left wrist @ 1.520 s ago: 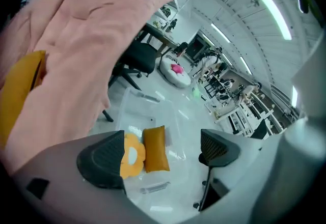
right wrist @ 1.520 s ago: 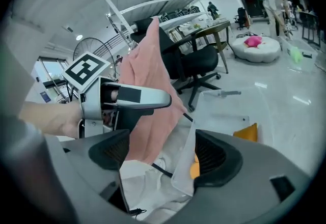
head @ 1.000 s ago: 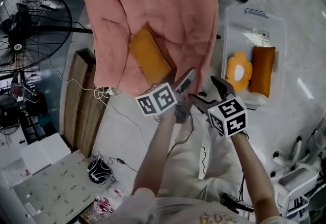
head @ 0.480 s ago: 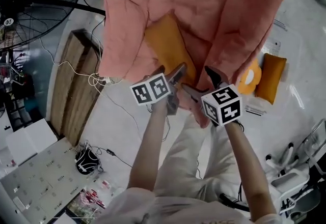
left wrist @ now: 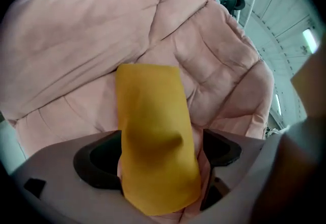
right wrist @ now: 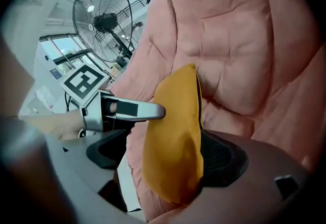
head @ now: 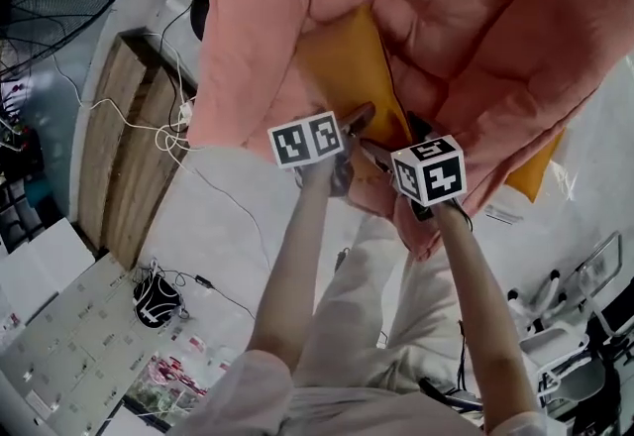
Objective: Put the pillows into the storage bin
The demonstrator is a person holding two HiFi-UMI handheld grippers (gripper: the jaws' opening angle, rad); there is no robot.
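Two hand-held grippers meet at the near end of one yellow-orange pillow [head: 347, 67], which lies on a pink quilt [head: 475, 18] spread in front of the person. The left gripper [left wrist: 159, 154] has its jaws wide apart, and they have just been opening further. The end of the pillow stands between them, but pink fabric shows in the gap at the right jaw, so nothing is clamped. The right gripper [right wrist: 165, 156] is just beside it, also wide apart and just opened more. The same pillow shows edge-on between its jaws, touching the right pad and clear of the left one. A second orange pillow [head: 540, 171] shows partly from under the quilt's right edge. A wooden board [head: 114, 152] lies on the floor at the left, and a standing fan [right wrist: 102, 19] is beyond the quilt
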